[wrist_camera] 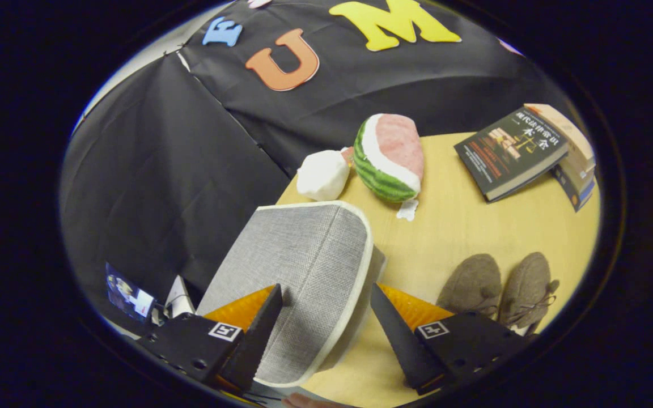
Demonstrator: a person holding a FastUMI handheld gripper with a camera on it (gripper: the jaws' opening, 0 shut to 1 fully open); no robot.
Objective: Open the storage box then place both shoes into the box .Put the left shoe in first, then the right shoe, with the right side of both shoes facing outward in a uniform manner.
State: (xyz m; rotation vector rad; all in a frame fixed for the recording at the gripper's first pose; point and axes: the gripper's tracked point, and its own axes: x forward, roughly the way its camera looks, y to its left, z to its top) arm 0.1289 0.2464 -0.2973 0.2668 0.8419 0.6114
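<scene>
A grey fabric storage box (304, 266) with white piping stands on the wooden table (462, 226), its lid facing me and reaching back between my fingers. My gripper (324, 288) is open, one fingertip over the lid's left part and the other beside its right rim. Whether either finger touches the lid I cannot tell. A strip of the box's side wall (379, 263) shows under the lid's right edge. Two brown-grey felt shoes (471, 286) (526, 289) lie side by side on the table, just beyond and to the right of my right finger (394, 323).
A watermelon-slice plush (391, 158) and a white plush (322, 174) lie beyond the box near the table's far edge. Stacked books (511, 153) sit at the far right corner. A small lit screen (128, 296) stands off the table, left of my left finger.
</scene>
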